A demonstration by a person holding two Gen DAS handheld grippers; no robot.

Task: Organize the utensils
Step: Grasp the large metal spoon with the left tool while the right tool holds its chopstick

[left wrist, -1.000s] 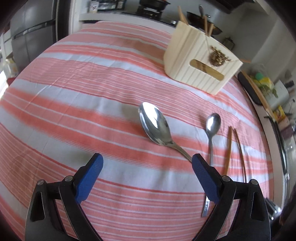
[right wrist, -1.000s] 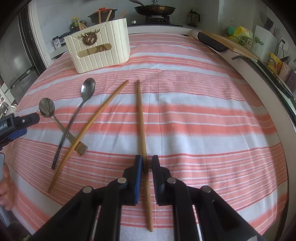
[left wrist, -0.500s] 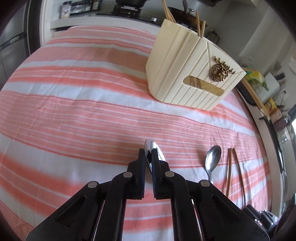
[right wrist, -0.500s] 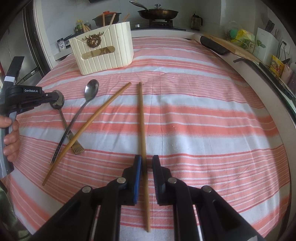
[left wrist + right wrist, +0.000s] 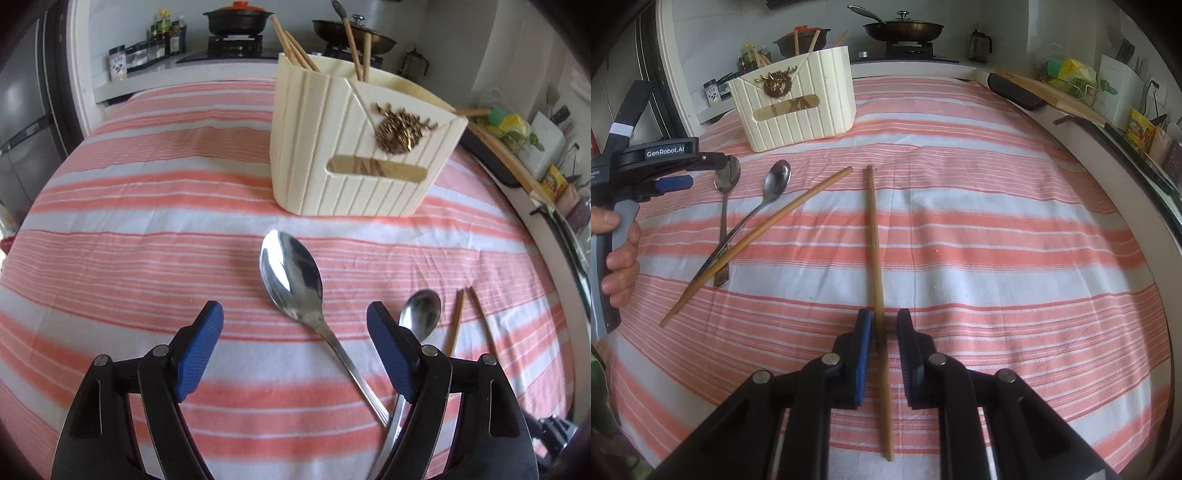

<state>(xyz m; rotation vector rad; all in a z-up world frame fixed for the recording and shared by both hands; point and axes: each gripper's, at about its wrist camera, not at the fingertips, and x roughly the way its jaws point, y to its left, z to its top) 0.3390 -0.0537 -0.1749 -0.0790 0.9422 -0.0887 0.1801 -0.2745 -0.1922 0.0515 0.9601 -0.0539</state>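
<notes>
Nearest in the right wrist view, the right gripper (image 5: 884,325) straddles a long brown wooden chopstick (image 5: 873,236) that lies flat on the red-and-white striped cloth (image 5: 997,229) covering the counter. Its jaws are opening; the chopstick runs between the blue pads, close to the left one, with a clear gap on its right side, so it is not clamped.

In the left wrist view, the left gripper (image 5: 295,325) has its jaws spreading wide, its blue pads (image 5: 199,343) well apart. The large shiny steel spoon (image 5: 291,280) lies between them on the cloth, bowl up and pointing away, untouched by either pad. Its handle runs back toward the right pad and crosses the handle of a smaller steel spoon (image 5: 421,314) just beside it. Right of that spoon the tips of the two chopsticks show, the second wooden chopstick (image 5: 757,243) slanting across the spoon handles in the right wrist view. There a person's hand (image 5: 618,243) grips the left gripper's grey handle at the left edge.

Farther back stands a cream ribbed plastic utensil holder (image 5: 354,155) with a gold ornament and a slot, upright on the cloth, with wooden sticks poking out of its top. Beyond it, on the stove, sit a dark pot with a red lid (image 5: 238,20) and a lidded frying pan (image 5: 903,29).
</notes>
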